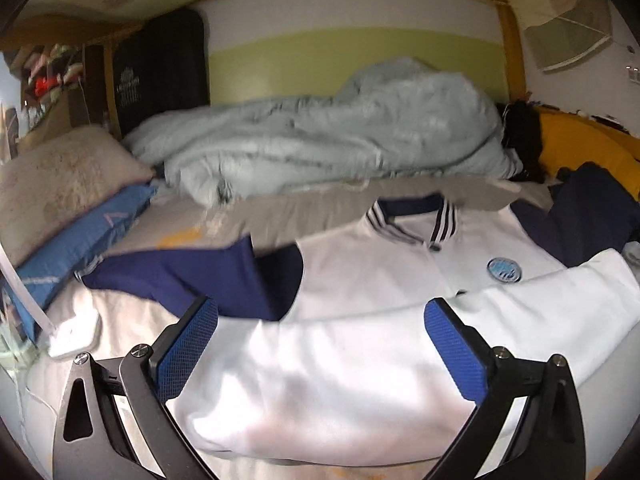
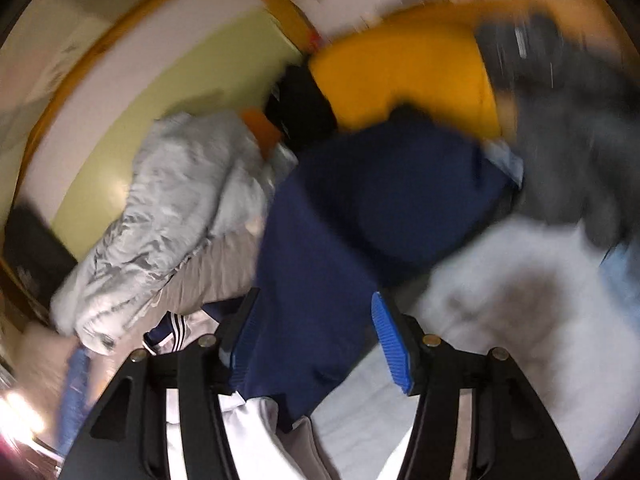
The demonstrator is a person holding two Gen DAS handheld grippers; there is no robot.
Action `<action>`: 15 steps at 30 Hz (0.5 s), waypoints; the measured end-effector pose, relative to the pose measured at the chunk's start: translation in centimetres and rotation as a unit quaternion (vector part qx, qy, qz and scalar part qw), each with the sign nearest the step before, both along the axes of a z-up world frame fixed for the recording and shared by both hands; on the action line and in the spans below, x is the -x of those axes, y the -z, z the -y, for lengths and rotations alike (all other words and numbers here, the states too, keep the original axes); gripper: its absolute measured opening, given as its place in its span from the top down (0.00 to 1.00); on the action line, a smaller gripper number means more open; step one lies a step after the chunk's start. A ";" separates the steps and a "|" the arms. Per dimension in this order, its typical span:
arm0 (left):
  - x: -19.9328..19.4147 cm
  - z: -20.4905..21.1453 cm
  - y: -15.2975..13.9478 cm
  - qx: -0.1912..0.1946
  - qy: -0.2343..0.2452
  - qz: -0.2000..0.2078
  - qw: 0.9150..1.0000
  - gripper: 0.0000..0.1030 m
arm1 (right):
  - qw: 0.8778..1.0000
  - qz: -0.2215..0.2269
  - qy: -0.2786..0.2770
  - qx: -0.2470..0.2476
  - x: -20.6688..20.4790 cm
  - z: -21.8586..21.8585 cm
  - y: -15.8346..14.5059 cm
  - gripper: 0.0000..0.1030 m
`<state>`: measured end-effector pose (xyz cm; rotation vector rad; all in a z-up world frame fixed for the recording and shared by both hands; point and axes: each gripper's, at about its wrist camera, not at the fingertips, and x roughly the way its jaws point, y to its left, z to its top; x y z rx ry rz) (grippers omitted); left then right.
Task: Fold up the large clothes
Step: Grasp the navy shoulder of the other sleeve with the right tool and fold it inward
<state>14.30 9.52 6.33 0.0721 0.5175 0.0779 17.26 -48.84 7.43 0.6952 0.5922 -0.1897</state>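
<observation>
A white jacket (image 1: 380,280) with navy sleeves, a striped collar (image 1: 412,220) and a round blue badge (image 1: 503,270) lies spread on the bed. Its left navy sleeve (image 1: 208,276) stretches out to the left. A white part is folded across the front. My left gripper (image 1: 322,320) hovers over that white fold, jaws wide open and empty. The right wrist view is blurred and tilted. There my right gripper (image 2: 314,320) stands half open over the other navy sleeve (image 2: 320,260), which runs flat between the blue pads (image 2: 390,344). The collar stripes (image 2: 172,332) show at lower left.
A crumpled pale green duvet (image 1: 320,136) fills the back of the bed. A beige pillow (image 1: 60,184) and a blue pillow (image 1: 80,248) lie left, with a white box (image 1: 76,332) on a cable. A yellow cushion (image 1: 580,140) and dark clothes (image 1: 592,208) sit right.
</observation>
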 end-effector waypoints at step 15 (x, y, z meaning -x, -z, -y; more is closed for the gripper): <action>-0.4 -0.2 1.1 0.029 0.025 -0.014 0.999 0.18 | 0.993 0.049 -0.026 0.105 -4.0 -1.5 1.1 0.97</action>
